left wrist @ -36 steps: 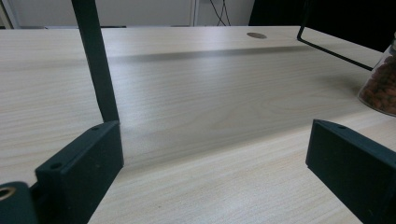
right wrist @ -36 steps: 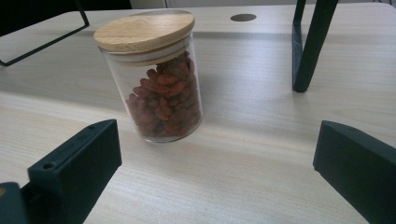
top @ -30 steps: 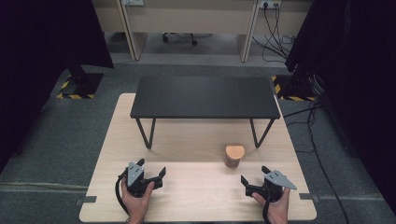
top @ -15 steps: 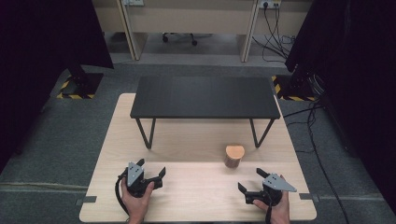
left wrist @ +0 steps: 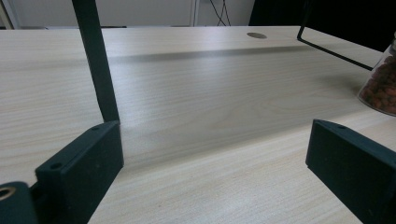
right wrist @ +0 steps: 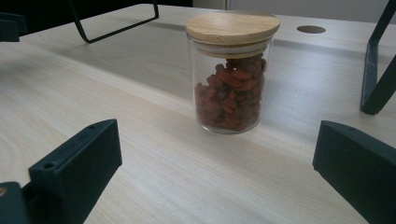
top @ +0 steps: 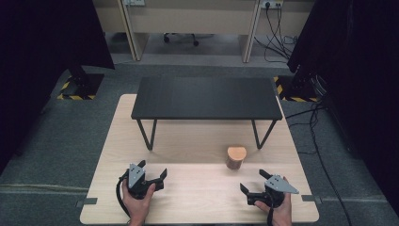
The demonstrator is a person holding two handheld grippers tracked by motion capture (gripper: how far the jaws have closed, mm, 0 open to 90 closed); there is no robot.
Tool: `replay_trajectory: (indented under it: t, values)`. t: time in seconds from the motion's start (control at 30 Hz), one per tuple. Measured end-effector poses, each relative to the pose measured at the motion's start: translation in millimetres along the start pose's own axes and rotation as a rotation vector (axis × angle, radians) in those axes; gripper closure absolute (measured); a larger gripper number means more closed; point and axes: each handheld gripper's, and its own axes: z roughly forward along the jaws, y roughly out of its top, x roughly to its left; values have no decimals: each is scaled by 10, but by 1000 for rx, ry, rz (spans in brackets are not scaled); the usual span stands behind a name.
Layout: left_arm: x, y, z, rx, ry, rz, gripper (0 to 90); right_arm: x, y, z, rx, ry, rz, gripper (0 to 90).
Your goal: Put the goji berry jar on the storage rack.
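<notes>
Resting low near the front edge of the bench (top: pixel 197 141), both grippers sit with jaws spread wide, nothing between them. Left gripper (top: pixel 155 175) toward front-left corner; right gripper (top: pixel 254 181) toward front-right corner, angled at the jar. Glass jar (right wrist: pixel 231 74) upright, wooden lid (right wrist: pixel 232 27) seated on top, roughly half full of reddish-brown pieces; stands right of centre, apart from the right gripper. Small black table (top: pixel 204 98) stands on the bench's far half, its right leg (top: pixel 263 134) near the jar.
</notes>
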Motion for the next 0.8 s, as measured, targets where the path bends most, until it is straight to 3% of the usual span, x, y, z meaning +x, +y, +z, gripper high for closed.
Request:
replay_trajectory:
  t: [0.8]
  values:
    - [1,-4,-2,-2,0,-1,32,-9,173,357,23,-19,1,13]
